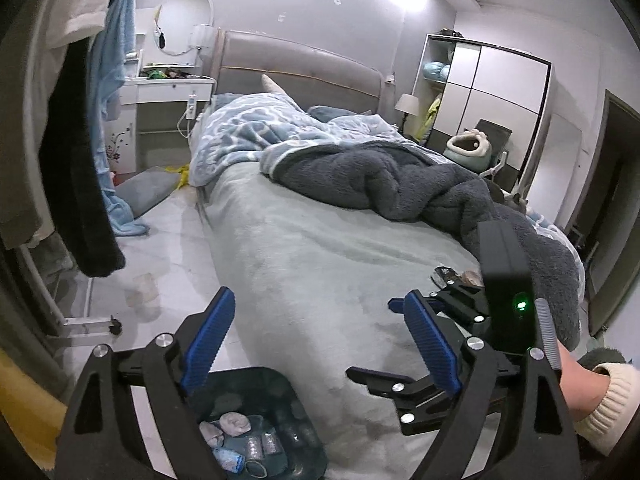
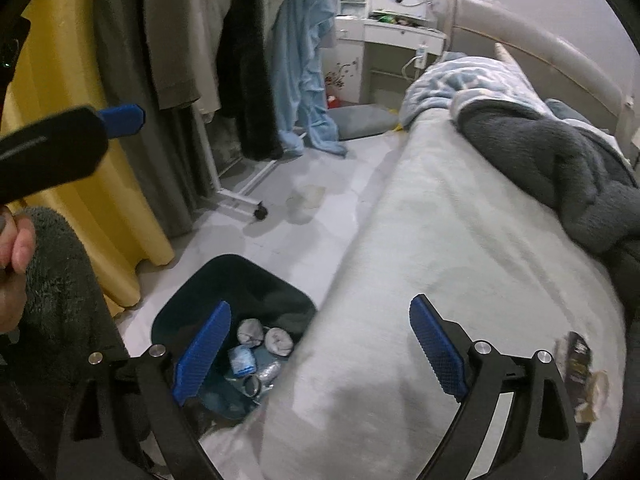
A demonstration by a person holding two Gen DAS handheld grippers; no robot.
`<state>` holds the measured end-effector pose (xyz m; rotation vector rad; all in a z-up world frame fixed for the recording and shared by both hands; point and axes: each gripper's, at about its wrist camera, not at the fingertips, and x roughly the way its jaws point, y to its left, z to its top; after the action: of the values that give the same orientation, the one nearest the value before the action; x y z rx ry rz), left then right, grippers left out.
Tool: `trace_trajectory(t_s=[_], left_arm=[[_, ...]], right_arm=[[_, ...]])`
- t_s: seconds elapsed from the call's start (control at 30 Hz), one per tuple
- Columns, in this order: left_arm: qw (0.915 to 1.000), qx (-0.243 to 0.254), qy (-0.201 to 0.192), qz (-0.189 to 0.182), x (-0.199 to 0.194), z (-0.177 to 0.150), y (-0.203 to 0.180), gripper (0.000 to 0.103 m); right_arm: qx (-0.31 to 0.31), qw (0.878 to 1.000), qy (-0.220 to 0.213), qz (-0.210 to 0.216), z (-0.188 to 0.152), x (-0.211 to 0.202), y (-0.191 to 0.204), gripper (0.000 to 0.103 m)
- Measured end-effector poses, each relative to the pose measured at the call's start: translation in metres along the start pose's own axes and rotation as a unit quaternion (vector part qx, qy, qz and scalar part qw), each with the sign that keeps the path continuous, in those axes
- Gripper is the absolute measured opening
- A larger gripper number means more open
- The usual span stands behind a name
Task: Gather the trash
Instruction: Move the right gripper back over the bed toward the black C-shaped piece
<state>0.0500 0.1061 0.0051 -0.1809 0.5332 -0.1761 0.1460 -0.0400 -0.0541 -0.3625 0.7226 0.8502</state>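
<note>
Lying on the pale grey fleece bed cover (image 2: 460, 240), near its foot-end edge, are the remaining pieces — a crumpled dark foil wrapper (image 2: 578, 356) and a tan paper scrap (image 2: 596, 394) just beside it. Both judged very light, thin, crushable, the foil likely slippery; best pinched across a raised crease, not flat against the fleece. Right gripper (image 2: 320, 354): jaws released, empty, wrappers off to its right. Left gripper (image 1: 320, 340): jaws spread wide, empty. Dark plastic trash bin (image 2: 256, 276) on the floor beside the bed already holds wads and wrappers.
</note>
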Motion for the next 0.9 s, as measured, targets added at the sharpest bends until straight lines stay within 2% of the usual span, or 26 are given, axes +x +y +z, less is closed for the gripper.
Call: trace_trajectory(t_s=[0.27,0.47,0.7,0.9], left_arm=[[0.9996,0.009,0.012,-0.026,0.027,-0.001,-0.014,0.089],[0.9982,0.025,0.022,-0.050,0.042,-0.004,-0.038,0.089],[0.9960,0.027,0.024,-0.081,0.058,-0.002,-0.068,0.089],[0.9948,0.030,0.040,-0.089,0.075,-0.007,-0.092,0.089]], right_arm=[[0.040,0.996,-0.014,-0.073,-0.022,-0.025,-0.046,0.092],[0.082,0.991,-0.022,-0.100,-0.040,-0.046,-0.076,0.092],[0.104,0.986,-0.021,-0.132,-0.067,-0.063,-0.095,0.092],[0.138,0.975,-0.030,-0.170,-0.090,-0.086,-0.129,0.092]])
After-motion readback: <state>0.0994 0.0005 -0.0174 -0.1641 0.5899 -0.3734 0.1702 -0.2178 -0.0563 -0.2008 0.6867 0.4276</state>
